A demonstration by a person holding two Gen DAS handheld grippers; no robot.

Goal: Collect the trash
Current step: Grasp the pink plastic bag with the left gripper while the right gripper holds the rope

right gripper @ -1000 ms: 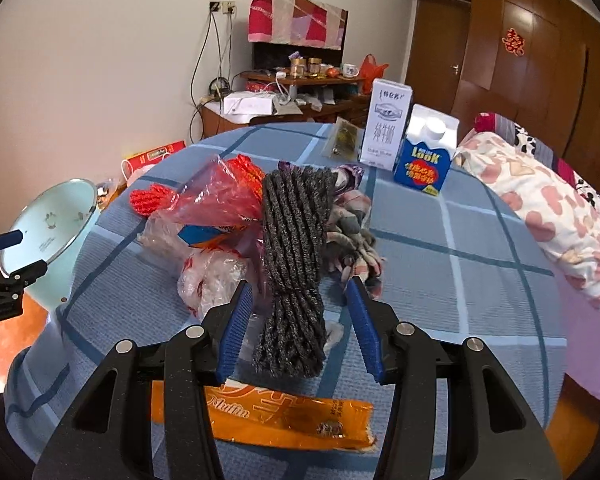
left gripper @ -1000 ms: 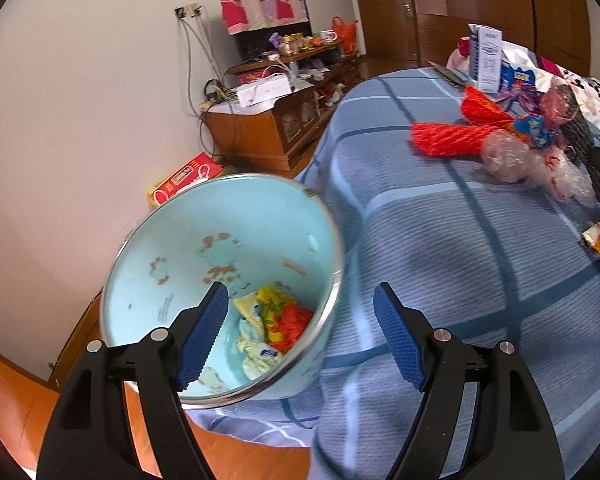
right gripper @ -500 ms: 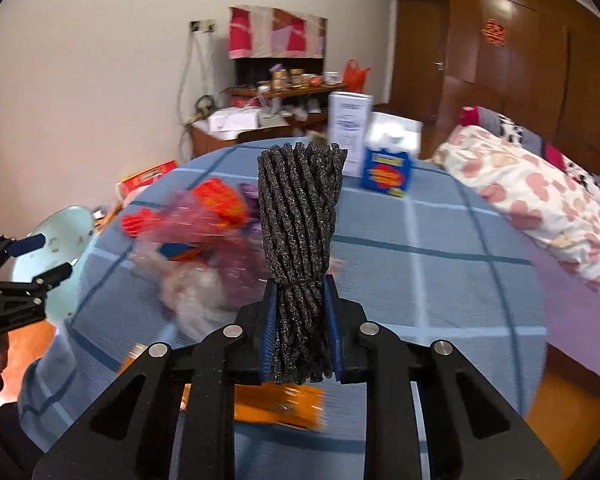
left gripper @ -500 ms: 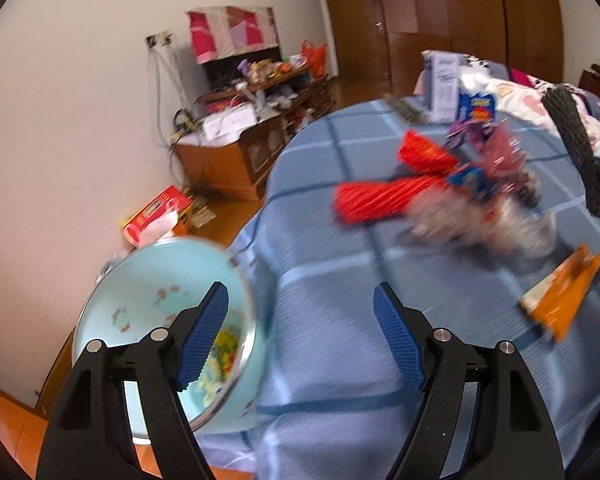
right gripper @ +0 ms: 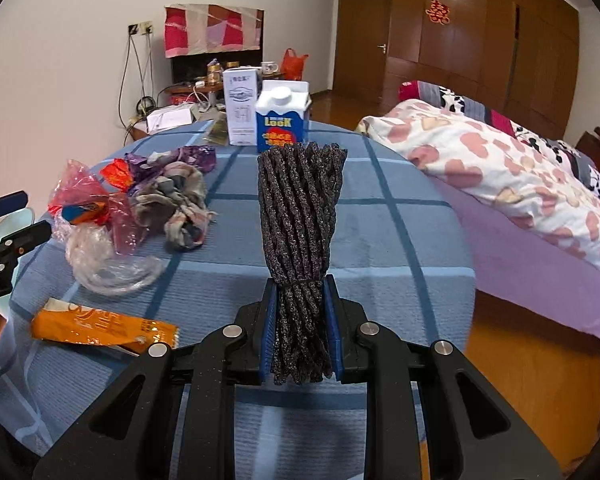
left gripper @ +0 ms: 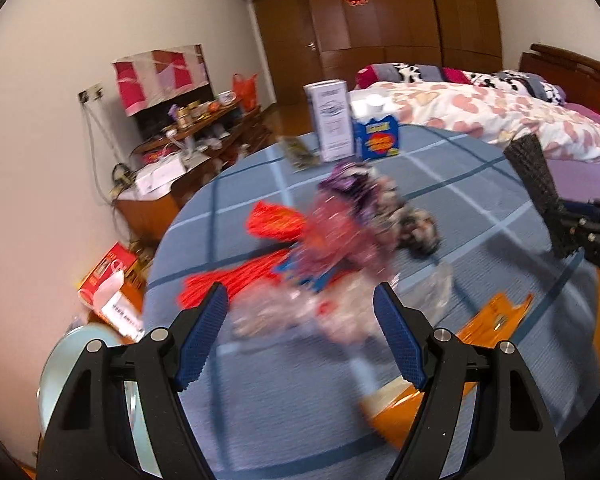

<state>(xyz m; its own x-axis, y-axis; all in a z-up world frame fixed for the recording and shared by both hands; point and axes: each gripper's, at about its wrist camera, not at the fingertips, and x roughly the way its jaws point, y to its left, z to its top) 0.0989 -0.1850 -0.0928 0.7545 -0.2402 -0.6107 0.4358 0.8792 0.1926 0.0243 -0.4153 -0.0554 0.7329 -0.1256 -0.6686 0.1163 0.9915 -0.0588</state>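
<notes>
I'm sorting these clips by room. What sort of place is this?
Most likely a bedroom in a home. A bed with a heart-print quilt stands beside the cloth-covered round table, wooden wardrobe doors line the far wall, and a cluttered low cabinet sits by the wall.

A dark grey bundle of cord (right gripper: 300, 216), tied near its lower end, is held upright above the blue checked surface (right gripper: 380, 240). Crumpled plastic bags (right gripper: 96, 240), a rag (right gripper: 180, 204) and an orange wrapper (right gripper: 100, 326) are left lying there.
</notes>
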